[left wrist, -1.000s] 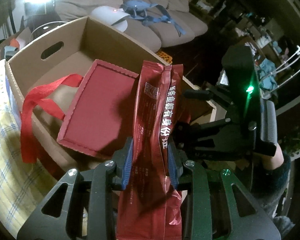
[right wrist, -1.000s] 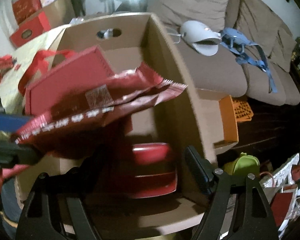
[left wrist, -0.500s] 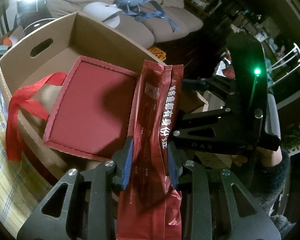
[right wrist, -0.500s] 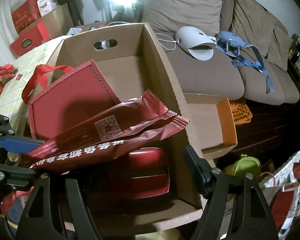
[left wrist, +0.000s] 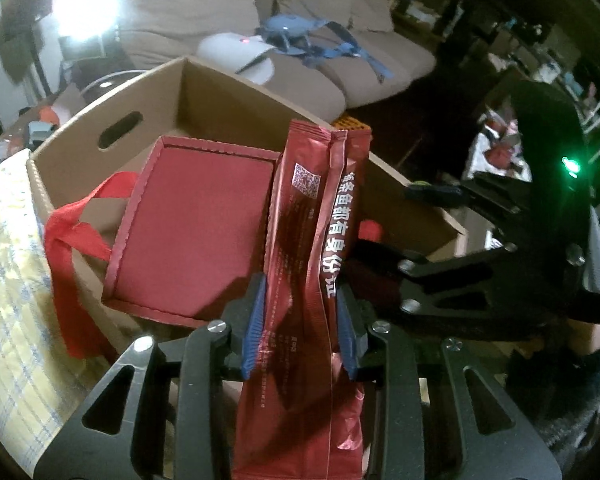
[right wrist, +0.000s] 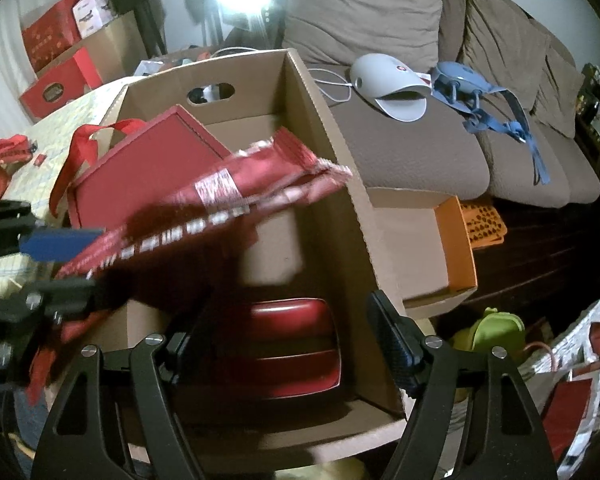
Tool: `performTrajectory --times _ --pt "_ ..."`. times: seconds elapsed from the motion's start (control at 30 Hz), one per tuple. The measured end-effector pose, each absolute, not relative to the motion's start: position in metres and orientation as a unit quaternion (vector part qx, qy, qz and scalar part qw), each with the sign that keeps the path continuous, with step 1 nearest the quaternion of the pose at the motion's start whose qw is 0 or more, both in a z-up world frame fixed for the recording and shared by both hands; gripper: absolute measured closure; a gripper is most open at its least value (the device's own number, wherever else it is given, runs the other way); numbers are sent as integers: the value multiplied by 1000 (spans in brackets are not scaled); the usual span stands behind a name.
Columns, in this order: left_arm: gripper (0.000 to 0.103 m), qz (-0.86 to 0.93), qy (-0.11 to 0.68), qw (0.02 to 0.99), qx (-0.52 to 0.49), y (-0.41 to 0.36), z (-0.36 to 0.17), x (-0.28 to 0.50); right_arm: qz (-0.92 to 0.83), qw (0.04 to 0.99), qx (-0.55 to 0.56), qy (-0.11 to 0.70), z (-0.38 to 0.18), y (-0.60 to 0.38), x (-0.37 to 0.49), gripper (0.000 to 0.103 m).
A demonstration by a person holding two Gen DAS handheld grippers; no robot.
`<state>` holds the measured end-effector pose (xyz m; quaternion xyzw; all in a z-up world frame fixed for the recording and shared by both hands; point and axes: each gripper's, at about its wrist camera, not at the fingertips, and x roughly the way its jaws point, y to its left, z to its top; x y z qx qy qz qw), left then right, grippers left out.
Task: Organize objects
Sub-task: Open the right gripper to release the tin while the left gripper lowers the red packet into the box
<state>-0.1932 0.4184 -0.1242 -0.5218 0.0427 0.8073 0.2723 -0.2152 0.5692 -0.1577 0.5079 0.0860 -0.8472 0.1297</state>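
Packet (left wrist: pixel 312 280) tilted slightly | left hand-held gripper (left wrist: pixel 300 320) clamps it | right hand-held gripper (right wrist: pixel 284 344) agape, empty, angled down

Glossy crinkled foil packet (left wrist: pixel 312 248), matt corrugated cardboard box (left wrist: pixel 236 96), red fabric ribbon handle (left wrist: pixel 66 240), soft cloth sofa (right wrist: pixel 412 136)

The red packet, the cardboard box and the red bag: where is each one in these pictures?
red packet (left wrist: pixel 308 240): left wrist view, middle of its printed face.
cardboard box (right wrist: pixel 332 152): right wrist view, its right-hand wall.
red bag (left wrist: pixel 196 228): left wrist view, middle of its flat side.
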Motion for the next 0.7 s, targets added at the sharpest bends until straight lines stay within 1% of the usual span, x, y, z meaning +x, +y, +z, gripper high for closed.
performTrajectory --times 0.17,0.37,0.7 --pt "71 829 34 244 -501 413 -124 -202 -850 130 503 86 -154 570 -214 26" --pt "70 853 52 209 -475 416 -126 -213 -852 133 500 82 -151 570 -213 26" --pt "68 859 29 194 -474 415 -128 -239 -852 131 501 81 -150 572 -213 26"
